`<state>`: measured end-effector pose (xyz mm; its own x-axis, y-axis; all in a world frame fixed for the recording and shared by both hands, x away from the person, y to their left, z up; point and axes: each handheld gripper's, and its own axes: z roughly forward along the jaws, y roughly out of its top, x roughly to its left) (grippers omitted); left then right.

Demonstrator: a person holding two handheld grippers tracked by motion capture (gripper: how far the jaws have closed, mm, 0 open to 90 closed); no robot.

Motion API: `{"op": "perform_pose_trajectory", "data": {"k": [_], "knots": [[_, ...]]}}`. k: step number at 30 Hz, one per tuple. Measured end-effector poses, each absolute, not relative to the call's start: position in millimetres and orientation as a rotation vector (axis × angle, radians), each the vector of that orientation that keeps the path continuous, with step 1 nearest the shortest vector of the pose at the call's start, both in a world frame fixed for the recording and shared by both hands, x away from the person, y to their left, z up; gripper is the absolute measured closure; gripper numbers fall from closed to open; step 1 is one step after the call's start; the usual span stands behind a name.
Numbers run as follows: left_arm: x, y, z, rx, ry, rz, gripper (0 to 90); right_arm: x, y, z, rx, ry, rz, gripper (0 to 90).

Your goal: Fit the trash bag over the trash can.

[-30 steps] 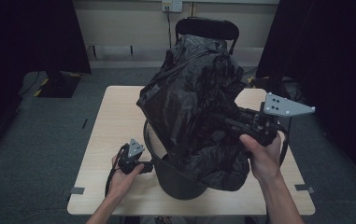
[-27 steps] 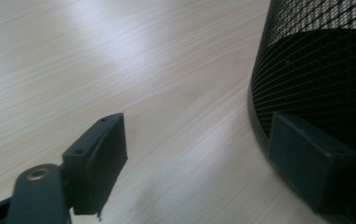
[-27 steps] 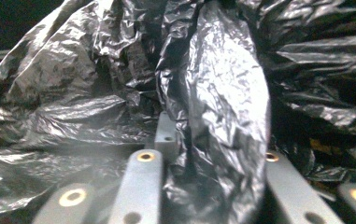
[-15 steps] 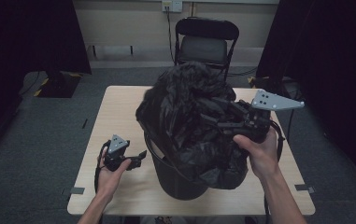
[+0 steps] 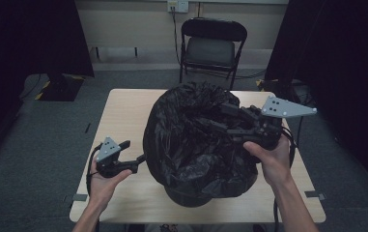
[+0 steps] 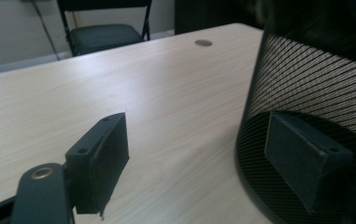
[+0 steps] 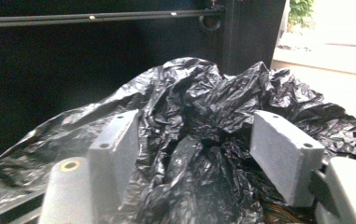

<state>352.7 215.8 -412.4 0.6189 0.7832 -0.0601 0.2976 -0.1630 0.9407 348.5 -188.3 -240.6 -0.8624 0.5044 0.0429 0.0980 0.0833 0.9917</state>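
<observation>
**Bag settles over the bin as both claws open**

The surface [image 5: 123,116], pale wood, carries a black mesh bin [image 6: 306,93] near its front edge, and a black bag [image 5: 196,140] now drapes over and into that bin. A second ago the bag stood ballooned high above the rim; it has since dropped, and its mouth has spread wide, with a hollow showing in the middle. That suggests the liner is being seated, with the rim still to be tucked around.

The right claw [image 5: 234,121] reaches over the bag's far right edge. In the right gripper view its jaws stand wide, with crumpled plastic bunched between them but not pinched, so it appears to have let go or to be about to take a new bite.

The left claw [image 5: 140,159] has drawn back a little to the left and sits low by the bin's side. In the left gripper view its jaws are spread, one against the mesh wall, holding nothing.

A folding chair [image 5: 213,46] stands beyond.
</observation>
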Motion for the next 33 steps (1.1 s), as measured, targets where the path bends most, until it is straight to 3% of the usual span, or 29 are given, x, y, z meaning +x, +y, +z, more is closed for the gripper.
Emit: {"op": "perform_pose_trajectory", "data": {"k": [5, 11, 13, 18, 26, 31, 33], "knots": [[340, 224, -393, 1.688, 0.84, 0.53, 23.8, 343, -196, -240, 0.605, 2.062, 1.86, 41.2], [324, 227, -368, 1.648, 0.751, 0.433, 43.6, 341, -206, -243, 0.625, 2.071, 1.805, 44.4], [319, 225, -361, 1.62, 0.722, 0.412, 43.8, 339, -210, -246, 0.629, 2.067, 1.801, 46.7], [309, 221, -345, 1.547, 0.653, 0.357, 40.7, 332, -222, -254, 0.64, 2.04, 1.823, 50.4], [309, 215, -324, 1.479, 0.629, 0.376, 39.0, 324, -239, -262, 0.673, 2.026, 1.814, 49.0], [312, 203, -312, 1.456, 0.576, 0.364, 30.5, 319, -245, -268, 0.688, 2.022, 1.798, 46.3], [315, 197, -310, 1.464, 0.584, 0.371, 22.0, 318, -246, -270, 0.695, 2.02, 1.798, 45.1]]}}
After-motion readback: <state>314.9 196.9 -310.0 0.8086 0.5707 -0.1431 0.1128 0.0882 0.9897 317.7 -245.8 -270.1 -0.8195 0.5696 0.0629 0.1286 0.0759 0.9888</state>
